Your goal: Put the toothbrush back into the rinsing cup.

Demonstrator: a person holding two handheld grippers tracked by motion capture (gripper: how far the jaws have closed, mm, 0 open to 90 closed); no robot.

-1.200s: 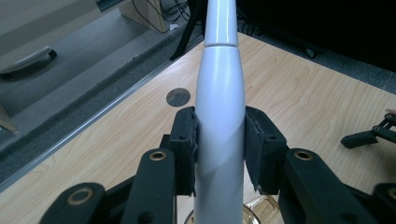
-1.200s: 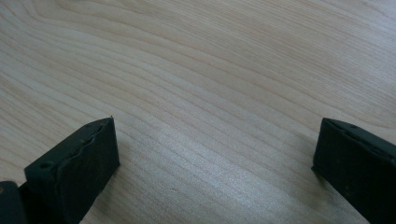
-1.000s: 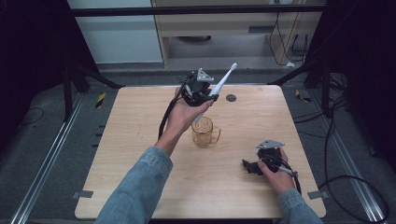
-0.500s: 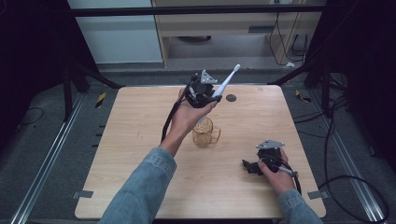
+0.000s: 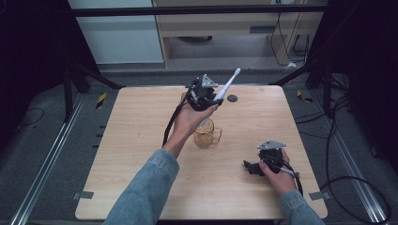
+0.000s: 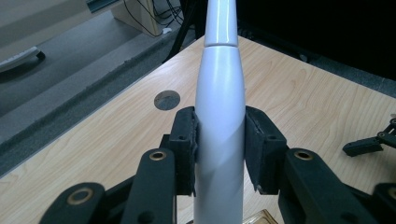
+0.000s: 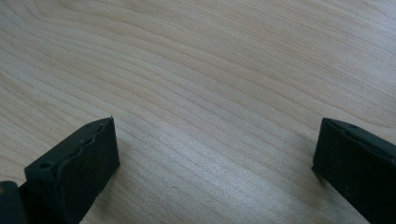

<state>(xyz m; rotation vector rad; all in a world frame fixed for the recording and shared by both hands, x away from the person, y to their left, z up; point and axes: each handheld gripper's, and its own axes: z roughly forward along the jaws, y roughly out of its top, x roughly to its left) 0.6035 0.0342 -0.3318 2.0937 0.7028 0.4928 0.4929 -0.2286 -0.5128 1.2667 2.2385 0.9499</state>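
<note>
My left gripper is raised above the back middle of the wooden table, shut on the thick handle of a white electric toothbrush. Its brush end slants up and to the right. In the left gripper view both pads press the toothbrush handle. Just below that hand stands an amber glass mug, handle to the right; the toothbrush's lower end hangs over it. My right gripper rests on the table at the front right, open, with bare wood between its jaws.
A round dark hole sits in the tabletop near the back edge, right of the left gripper. Black frame legs and cables ring the table on the floor. A low cabinet stands behind it.
The left gripper and toothbrush have dipped very slightly toward the mug. The right gripper has not moved.
</note>
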